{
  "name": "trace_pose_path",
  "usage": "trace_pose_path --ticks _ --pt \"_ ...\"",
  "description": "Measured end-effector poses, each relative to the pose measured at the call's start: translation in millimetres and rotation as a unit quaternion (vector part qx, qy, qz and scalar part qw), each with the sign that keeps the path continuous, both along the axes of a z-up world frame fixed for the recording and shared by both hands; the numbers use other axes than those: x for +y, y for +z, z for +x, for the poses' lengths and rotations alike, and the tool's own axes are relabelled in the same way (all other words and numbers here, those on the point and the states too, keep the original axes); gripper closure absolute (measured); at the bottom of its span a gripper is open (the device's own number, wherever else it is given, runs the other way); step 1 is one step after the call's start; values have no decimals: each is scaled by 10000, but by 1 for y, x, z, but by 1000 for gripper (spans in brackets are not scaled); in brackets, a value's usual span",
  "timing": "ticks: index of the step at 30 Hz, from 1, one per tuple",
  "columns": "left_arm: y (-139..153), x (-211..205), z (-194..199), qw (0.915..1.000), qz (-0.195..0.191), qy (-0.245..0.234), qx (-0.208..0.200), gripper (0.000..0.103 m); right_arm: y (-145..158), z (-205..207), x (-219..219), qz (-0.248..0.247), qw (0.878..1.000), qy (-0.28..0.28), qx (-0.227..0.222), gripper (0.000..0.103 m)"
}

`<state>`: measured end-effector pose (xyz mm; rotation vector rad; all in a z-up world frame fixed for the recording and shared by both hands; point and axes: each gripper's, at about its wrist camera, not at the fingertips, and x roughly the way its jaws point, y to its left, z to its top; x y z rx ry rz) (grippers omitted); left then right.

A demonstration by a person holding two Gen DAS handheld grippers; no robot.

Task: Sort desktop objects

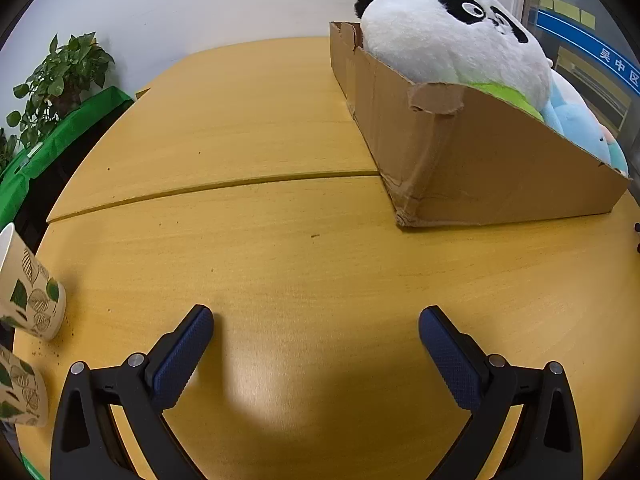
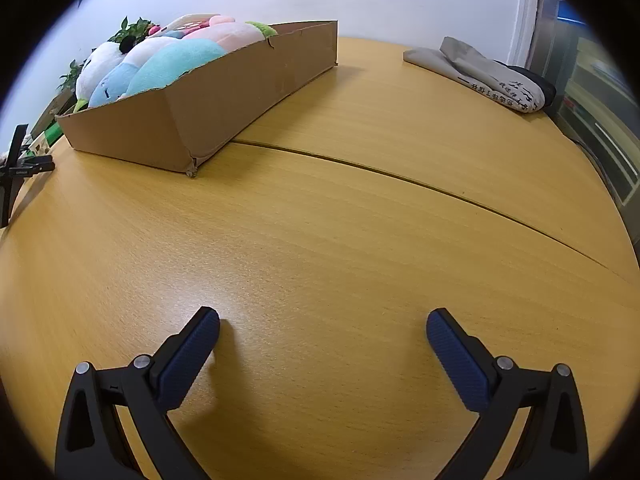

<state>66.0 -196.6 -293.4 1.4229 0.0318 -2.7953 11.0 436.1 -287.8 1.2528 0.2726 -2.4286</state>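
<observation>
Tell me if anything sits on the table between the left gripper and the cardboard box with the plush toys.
Nothing visible does. From the left gripper, open and empty, bare wooden table runs up to the cardboard box that holds the panda plush. The two paper cups stand off to the left, out of that path.

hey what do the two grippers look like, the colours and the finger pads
Both look alike. The left gripper and right gripper each have two black plastic fingers with triangular cut-outs, round silver pins at the joints, and dark blue textured pads at the tips. No cables, markings or sleeves show.
</observation>
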Motion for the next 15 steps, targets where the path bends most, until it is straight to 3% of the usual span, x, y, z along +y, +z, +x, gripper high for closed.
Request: trace_pose_path --ticks 15 --pt "-8 -10 -22 10000 12 -82 16 0 -4 -8 3 52 10000 83 -2 0"
